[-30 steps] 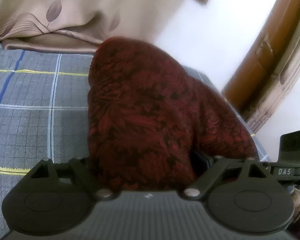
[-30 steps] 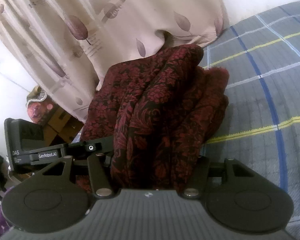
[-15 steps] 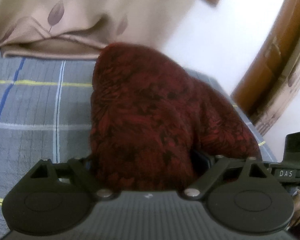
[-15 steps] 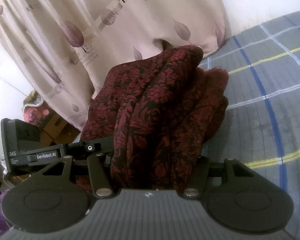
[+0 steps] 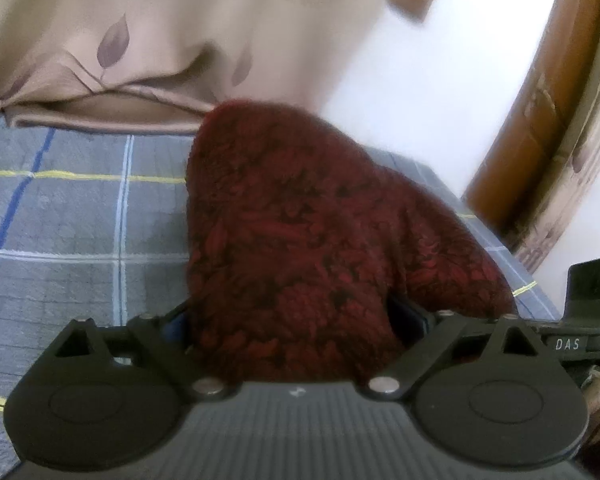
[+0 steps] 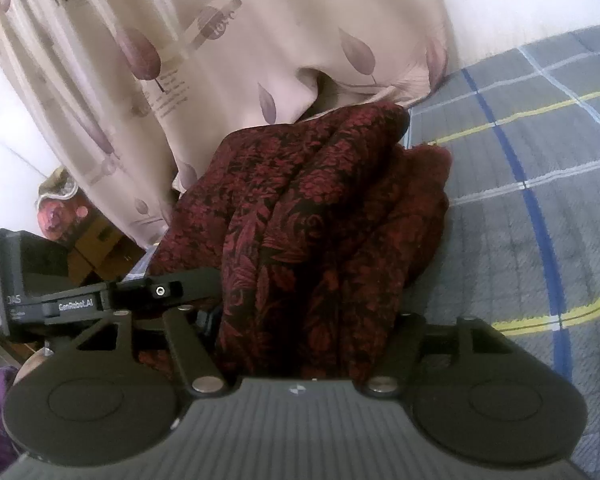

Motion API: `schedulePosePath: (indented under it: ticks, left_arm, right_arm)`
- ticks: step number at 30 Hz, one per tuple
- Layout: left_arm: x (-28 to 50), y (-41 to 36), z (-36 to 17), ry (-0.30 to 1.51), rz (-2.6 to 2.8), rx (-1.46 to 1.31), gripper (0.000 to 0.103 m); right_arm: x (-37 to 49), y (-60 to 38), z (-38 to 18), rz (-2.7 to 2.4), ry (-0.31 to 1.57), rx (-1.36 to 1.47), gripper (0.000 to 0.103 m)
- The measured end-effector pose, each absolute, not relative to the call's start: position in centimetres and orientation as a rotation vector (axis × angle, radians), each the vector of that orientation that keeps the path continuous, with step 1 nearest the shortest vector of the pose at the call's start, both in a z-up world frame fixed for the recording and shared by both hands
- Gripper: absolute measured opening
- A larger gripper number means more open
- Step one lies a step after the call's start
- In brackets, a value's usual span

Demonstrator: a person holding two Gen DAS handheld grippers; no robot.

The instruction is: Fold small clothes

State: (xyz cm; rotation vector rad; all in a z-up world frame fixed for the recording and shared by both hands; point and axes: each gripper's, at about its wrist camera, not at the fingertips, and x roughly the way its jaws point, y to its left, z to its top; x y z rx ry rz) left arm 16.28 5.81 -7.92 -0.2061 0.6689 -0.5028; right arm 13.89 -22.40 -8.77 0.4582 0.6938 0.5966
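Observation:
A dark red garment with a black floral pattern (image 5: 300,248) is bunched up and held above a grey plaid bedsheet (image 5: 68,232). My left gripper (image 5: 296,320) is shut on one edge of it; the cloth hides the fingertips. In the right wrist view the same garment (image 6: 320,232) hangs in folds from my right gripper (image 6: 308,320), which is shut on it too. The left gripper's body (image 6: 60,300) shows at the left of the right wrist view, close beside the right one.
A beige leaf-print curtain (image 5: 140,40) hangs behind the bed and also fills the top of the right wrist view (image 6: 260,40). A brown wooden door frame (image 5: 548,100) stands at the right. Boxes and clutter (image 6: 80,232) lie off the bed at the left.
Both grippers have moved forward and down a little with the garment, toward the curtain. The grip on the cloth is unchanged.

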Motion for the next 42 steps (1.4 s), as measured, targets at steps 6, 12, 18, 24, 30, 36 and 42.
schedulePosePath:
  ticks: [6,12,18,24,30,36,42]
  left_arm:
    - [13.2,5.8,-6.3,0.549,-0.408,-0.094,0.097]
    - [10.0,4.9,-5.4,0.451,-0.258,0.034,0.100]
    - [9.1,5.2,-5.3,0.434,-0.179,0.002,0.101]
    - [7.8,4.4,-5.2,0.388,-0.124,0.068,0.101]
    - [6.6,4.1,-4.9,0.362,-0.095,0.067,0.101]
    - [5.3,4.5,-5.0,0.365,-0.074,0.032,0.101]
    - [3.7,3.9,-5.2,0.392,-0.084,0.075,0.101]
  right_arm:
    - [13.7,-21.9,-7.9,0.561,0.691,0.395,0.074]
    - [13.1,-21.2,-6.8,0.508,0.663,0.304,0.081]
    - [12.3,-20.4,-5.6,0.451,0.628,0.210,0.091]
    - [11.3,-19.8,-4.6,0.394,0.597,0.122,0.095]
    - [10.2,-19.7,-3.8,0.331,0.566,0.079,0.098]
    - [9.2,-19.9,-3.6,0.267,0.562,0.063,0.100]
    - [7.5,-20.4,-4.0,0.217,0.565,0.071,0.100]
